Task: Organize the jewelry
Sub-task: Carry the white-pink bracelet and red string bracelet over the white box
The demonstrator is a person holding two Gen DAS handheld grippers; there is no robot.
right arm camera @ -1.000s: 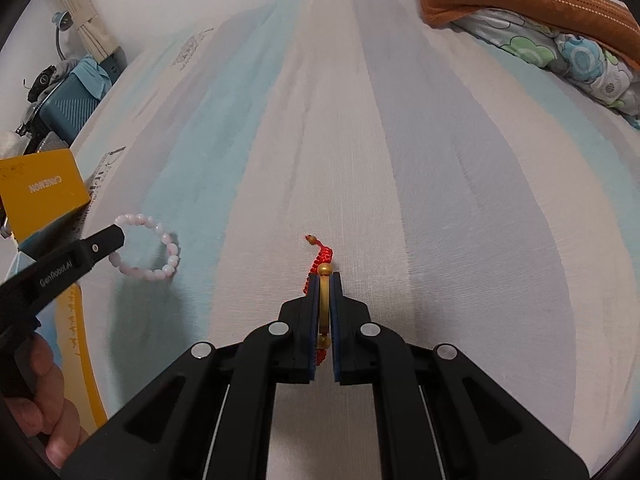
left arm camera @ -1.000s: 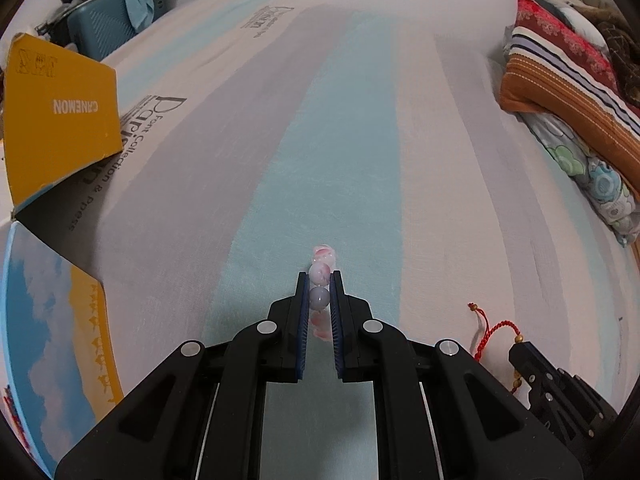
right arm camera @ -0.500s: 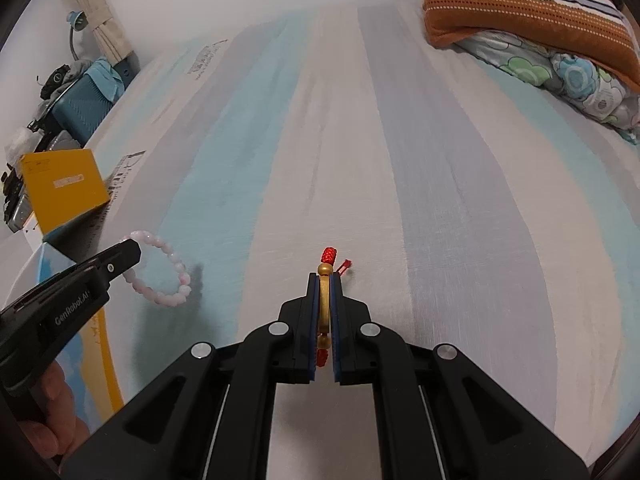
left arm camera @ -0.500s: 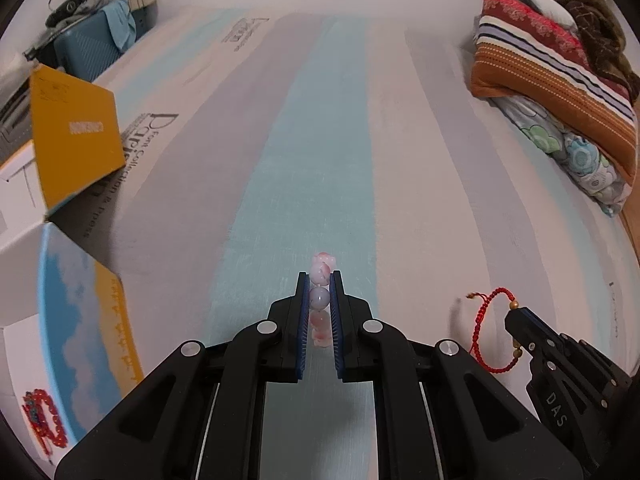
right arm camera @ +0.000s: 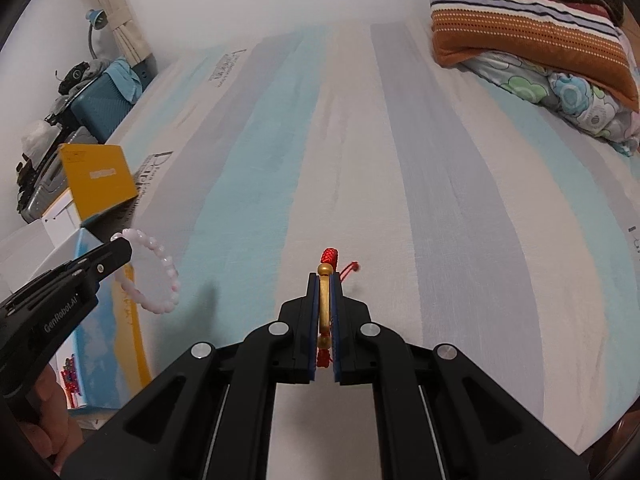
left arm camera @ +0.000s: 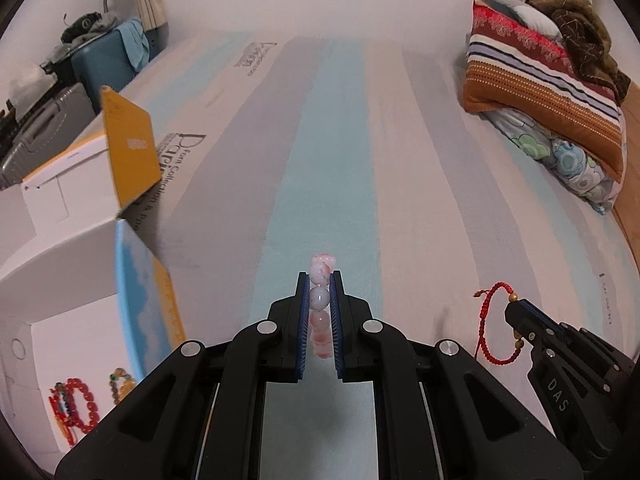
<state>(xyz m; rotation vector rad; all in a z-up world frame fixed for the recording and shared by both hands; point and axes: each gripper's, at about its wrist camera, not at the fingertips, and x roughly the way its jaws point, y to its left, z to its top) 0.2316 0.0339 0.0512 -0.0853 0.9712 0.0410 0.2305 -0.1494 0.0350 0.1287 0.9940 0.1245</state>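
Both jaws still clenched, left on pink bead bracelet (left arm camera: 320,300), right on red cord bracelet (right arm camera: 329,308), raised higher, box (left arm camera: 60,280) nearer.

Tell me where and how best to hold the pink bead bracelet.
Pinch the pink bead bracelet across one short arc of beads, fingers either side of the strand, approaching in the ring's plane. The left gripper does this: the loop hangs free beyond the tips.

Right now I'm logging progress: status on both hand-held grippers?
Left hand-held gripper shut on pink bead bracelet. Right hand-held gripper shut on red cord bracelet. Open box at left, nothing between.
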